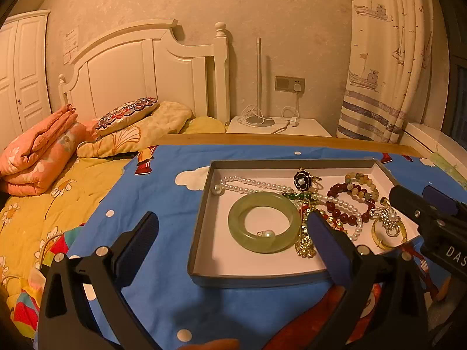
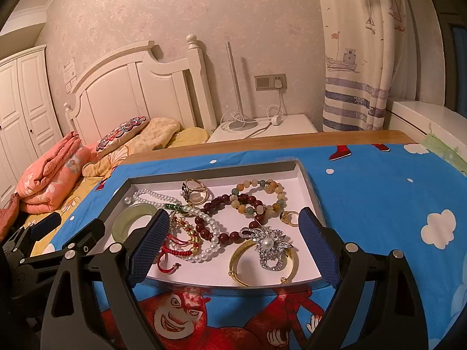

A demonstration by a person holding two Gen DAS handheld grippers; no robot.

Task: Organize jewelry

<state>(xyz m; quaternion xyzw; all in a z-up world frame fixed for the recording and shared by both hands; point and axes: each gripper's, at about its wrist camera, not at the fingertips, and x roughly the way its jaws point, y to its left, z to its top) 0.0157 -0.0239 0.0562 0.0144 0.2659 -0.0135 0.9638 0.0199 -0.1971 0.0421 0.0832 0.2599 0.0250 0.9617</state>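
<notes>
A grey-walled shallow box with a white floor lies on the blue cartoon cloth. It holds a green jade bangle, a pearl necklace, a dark red bead bracelet, a pale mixed-bead bracelet, a gold bangle with a crystal pearl brooch, a black flower ring and a red cord bracelet. My left gripper is open and empty at the box's near left corner. My right gripper is open and empty over the box's near edge.
The blue cloth covers a wooden table beside a bed with a yellow quilt and folded orange blanket. A white nightstand with a lamp and cables stands behind. A curtain hangs at the right.
</notes>
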